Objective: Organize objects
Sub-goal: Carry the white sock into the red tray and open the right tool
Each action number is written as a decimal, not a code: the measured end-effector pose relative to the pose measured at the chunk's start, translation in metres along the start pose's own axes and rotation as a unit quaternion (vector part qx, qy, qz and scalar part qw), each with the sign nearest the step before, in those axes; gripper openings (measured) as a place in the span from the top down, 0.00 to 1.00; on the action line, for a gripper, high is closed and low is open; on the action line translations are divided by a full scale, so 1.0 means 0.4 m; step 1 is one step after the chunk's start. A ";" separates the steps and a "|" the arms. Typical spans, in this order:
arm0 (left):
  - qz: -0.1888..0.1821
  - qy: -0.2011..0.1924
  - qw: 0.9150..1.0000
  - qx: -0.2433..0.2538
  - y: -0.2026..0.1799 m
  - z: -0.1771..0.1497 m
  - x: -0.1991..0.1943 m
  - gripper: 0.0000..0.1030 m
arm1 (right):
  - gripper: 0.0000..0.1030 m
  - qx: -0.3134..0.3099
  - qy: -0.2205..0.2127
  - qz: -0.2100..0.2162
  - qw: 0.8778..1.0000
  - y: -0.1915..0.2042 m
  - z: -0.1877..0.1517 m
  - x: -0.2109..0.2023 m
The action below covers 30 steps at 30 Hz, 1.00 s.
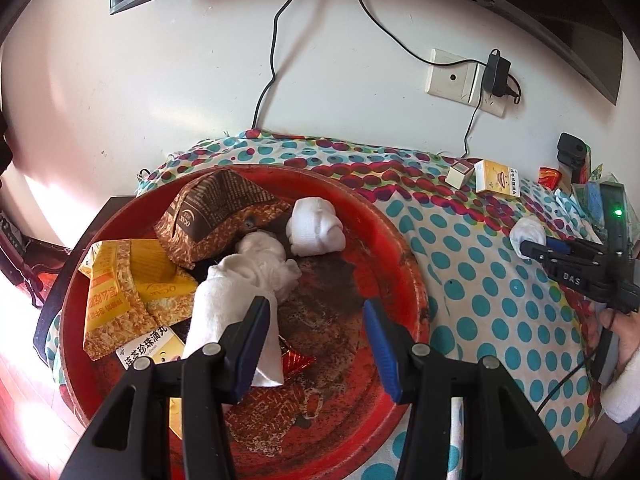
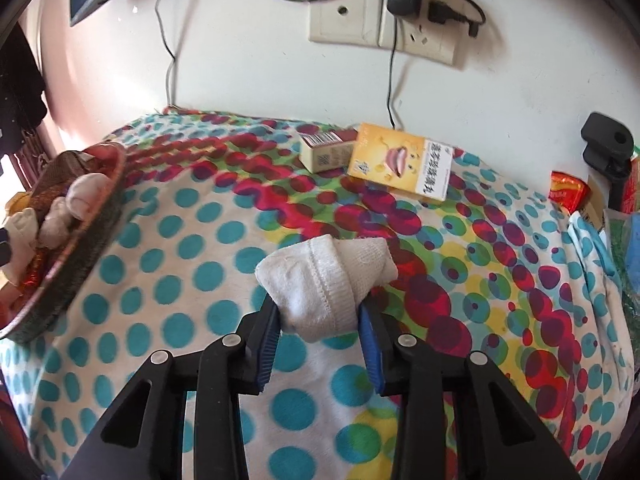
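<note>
A round red tray [image 1: 404, 248] holds brown [image 1: 216, 216] and yellow snack packets [image 1: 120, 296], a yellow medicine box [image 1: 148, 350] and three rolled white socks [image 1: 316, 226]. My left gripper [image 1: 316, 312] is open above the tray, its left finger against the nearest sock roll [image 1: 228, 312]. My right gripper [image 2: 318, 316] is shut on a rolled white sock [image 2: 324, 280] over the polka-dot cloth; it also shows in the left wrist view [image 1: 528, 234]. The tray's edge appears in the right wrist view [image 2: 92, 216].
A yellow box [image 2: 400, 164] and a small beige box [image 2: 326, 152] lie at the back of the cloth-covered table [image 2: 180, 264]. A red wrapper [image 2: 566, 192] and a black clamp [image 2: 608, 148] sit at the right. Wall sockets [image 2: 384, 24] and cables are behind.
</note>
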<state>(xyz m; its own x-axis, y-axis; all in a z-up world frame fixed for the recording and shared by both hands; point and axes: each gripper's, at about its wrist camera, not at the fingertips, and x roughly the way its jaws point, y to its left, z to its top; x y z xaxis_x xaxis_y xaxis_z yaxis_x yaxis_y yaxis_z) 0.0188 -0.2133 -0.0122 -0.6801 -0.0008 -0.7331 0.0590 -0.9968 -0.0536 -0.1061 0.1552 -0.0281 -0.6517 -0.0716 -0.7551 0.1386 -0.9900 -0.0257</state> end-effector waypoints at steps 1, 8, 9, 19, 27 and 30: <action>0.000 0.000 1.000 -0.002 0.003 0.001 -0.001 0.51 | 0.67 -0.001 -0.003 0.004 1.000 0.008 0.002 -0.010; 0.005 0.006 1.000 -0.005 0.022 0.004 -0.003 0.52 | 0.67 -0.028 -0.021 0.047 0.998 0.124 0.023 -0.080; 0.005 0.006 1.000 -0.006 0.025 0.005 -0.006 0.51 | 0.67 -0.033 -0.023 0.053 0.998 0.141 0.026 -0.085; 0.042 -0.020 0.998 -0.032 0.092 0.025 -0.063 0.51 | 0.66 -0.085 -0.042 0.119 0.988 0.342 0.062 -0.136; 0.055 -0.043 0.993 -0.090 0.193 0.030 -0.116 0.51 | 0.66 -0.150 -0.018 0.145 0.978 0.512 0.057 -0.111; 0.064 -0.049 0.992 -0.102 0.217 0.029 -0.128 0.51 | 0.66 -0.168 -0.008 0.145 0.975 0.559 0.056 -0.090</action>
<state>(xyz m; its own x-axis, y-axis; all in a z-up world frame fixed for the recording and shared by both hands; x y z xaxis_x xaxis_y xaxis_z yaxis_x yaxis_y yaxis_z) 0.0501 -0.3005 0.0286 -0.7244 -0.1431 -0.6744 0.2884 -0.9514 -0.1079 -0.0685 -0.0665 0.0079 -0.5598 -0.3469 -0.7525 0.5536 -0.8323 -0.0281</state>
